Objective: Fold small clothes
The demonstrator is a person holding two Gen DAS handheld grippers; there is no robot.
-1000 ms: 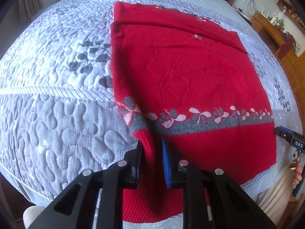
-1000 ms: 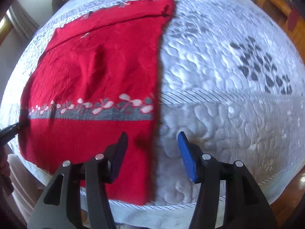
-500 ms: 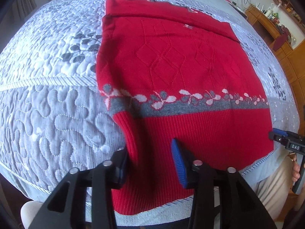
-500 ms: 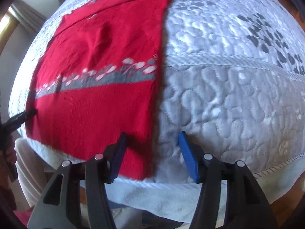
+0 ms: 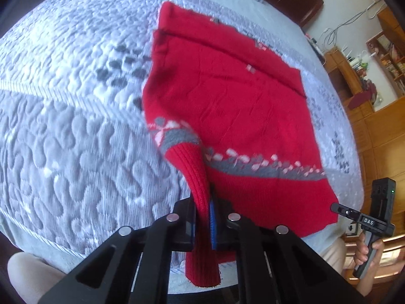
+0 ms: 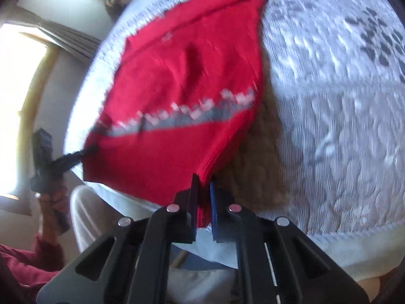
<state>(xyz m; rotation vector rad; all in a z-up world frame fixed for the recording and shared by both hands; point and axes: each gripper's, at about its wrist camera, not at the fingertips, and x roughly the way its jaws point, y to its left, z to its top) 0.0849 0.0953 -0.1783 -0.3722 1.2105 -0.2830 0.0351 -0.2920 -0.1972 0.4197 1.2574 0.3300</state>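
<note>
Red knitted sweater spread on a quilted grey bedspread, ribbed hem toward the near edge. Left gripper, jaws just closed, now clamped on the hem's left corner, a ridge of ribbing pinched between the pads and a short tail hanging below them; half a second back, jaws apart with the cloth loose between. Right gripper, jaws likewise just closed, now pinching the hem's right corner, where before they stood wide astride the edge. Beyond both jaws, hem corners lifted off the bedspread, shadow showing under the right side. Both corners secured; likely next, hem carried away toward the collar for the first fold.
</note>
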